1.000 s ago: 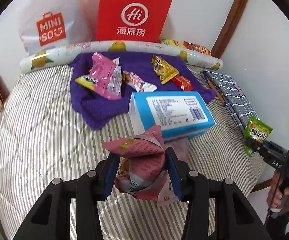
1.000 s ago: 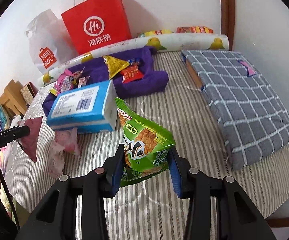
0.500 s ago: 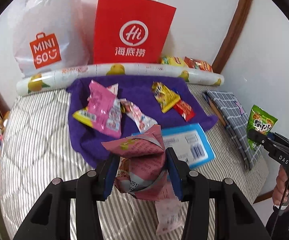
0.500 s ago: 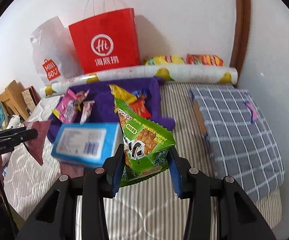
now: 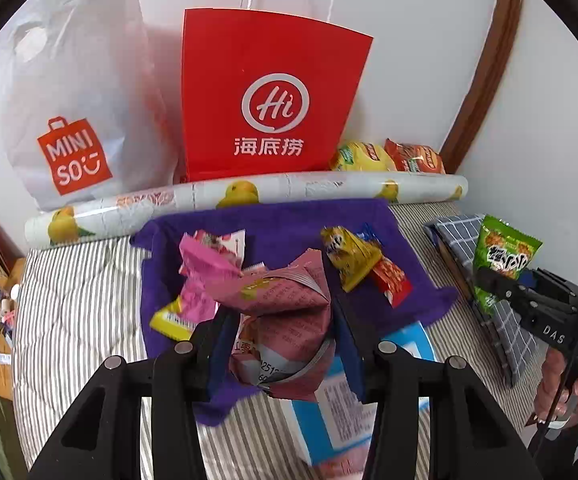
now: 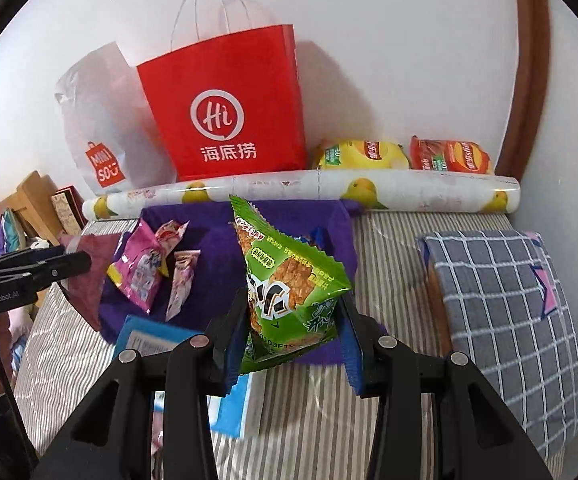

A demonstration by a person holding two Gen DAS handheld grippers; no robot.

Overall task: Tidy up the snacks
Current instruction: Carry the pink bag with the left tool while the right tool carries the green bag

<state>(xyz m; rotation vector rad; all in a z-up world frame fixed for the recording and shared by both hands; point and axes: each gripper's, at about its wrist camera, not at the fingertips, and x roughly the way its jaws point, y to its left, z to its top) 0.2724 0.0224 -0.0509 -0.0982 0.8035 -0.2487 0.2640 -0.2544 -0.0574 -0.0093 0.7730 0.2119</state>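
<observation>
We see a towel [image 5: 289, 224] spread on the bed [image 5: 81, 300], with loose snack packets [image 5: 353, 260] lying on it. Behind the towel a roll [image 5: 309, 188] lies across the bed; behind that, a paper bag [image 5: 265, 92] stands against the wall, a plastic bag [image 5: 69, 100] to its left and two crisp packets [image 6: 361, 154] to its right. A box [image 6: 149, 336] lies before the towel, a folded blanket [image 6: 501, 300] to the right.

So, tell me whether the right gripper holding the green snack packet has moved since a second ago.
Yes. The right gripper with the green snack packet moved toward the red paper bag.
</observation>
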